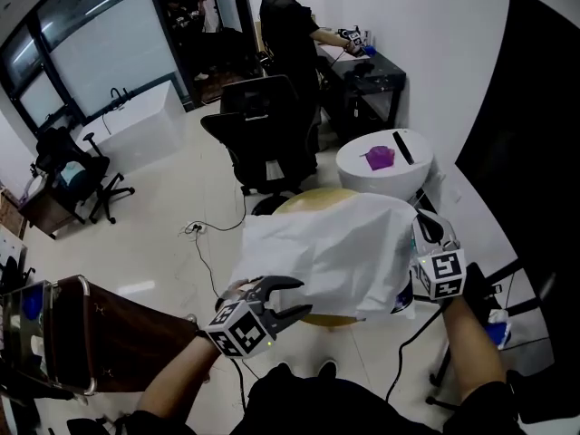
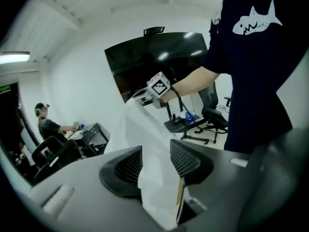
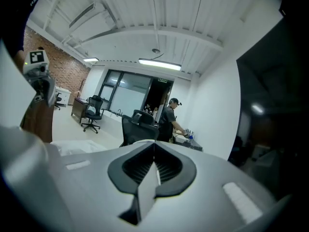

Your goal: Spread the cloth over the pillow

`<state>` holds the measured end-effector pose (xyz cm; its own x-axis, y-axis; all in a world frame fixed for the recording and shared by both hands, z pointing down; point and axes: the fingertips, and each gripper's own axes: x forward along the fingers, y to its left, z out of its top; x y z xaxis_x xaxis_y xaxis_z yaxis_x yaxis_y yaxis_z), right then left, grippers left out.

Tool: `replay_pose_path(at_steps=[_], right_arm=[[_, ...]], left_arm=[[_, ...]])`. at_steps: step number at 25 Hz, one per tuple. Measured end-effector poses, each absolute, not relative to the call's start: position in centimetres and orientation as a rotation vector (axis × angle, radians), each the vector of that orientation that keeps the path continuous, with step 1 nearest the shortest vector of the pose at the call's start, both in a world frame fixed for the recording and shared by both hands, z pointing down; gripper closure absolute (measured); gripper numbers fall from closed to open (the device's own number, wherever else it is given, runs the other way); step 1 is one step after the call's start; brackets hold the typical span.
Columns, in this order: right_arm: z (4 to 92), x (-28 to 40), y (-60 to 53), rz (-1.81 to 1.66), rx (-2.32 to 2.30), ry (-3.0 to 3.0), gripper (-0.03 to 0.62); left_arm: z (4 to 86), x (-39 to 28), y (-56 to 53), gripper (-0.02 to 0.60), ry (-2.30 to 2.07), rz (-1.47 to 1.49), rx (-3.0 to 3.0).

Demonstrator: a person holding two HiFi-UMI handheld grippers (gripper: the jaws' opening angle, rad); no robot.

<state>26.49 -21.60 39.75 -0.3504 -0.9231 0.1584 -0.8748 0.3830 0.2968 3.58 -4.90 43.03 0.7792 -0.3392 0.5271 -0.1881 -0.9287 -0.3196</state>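
Pinching the cloth [image 1: 331, 252] edge tight in the right gripper [image 1: 424, 229] to keep it taut. Spread apart at the left gripper [image 1: 285, 299], cloth slack between. Hanging just ahead, over the pillow [image 1: 304, 199].

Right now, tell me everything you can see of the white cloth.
The white cloth is thin, plain and creased, spread over the yellowish round pillow, whose edge shows beyond it. The right tool is shut on its right edge; its near left corner hangs loose between the open jaws of the left tool.
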Motion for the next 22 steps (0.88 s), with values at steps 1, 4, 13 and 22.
replay_pose_path(at_steps=[1,4,13,22], right_arm=[[40.0,26.6,-21.3,-0.225,1.580,-2.347,0.586],[40.8,26.9,-20.5,-0.218,1.592,-2.330,0.586],[42.3,27.4,-18.7,-0.106,1.709,-2.239,0.586],[46.8,27.9,-15.8,0.010,1.725,-2.058,0.586]], left_arm=[[43.4,1.6,-6.8,0.411,0.481,-0.887,-2.709],[45.1,-4.8,-13.0,0.416,0.714,-0.914,-2.699],[50.5,-14.9,-23.8,0.416,0.960,-1.014,-2.756],[60.6,-15.2,-29.2,0.429,0.801,-1.202,-2.845]])
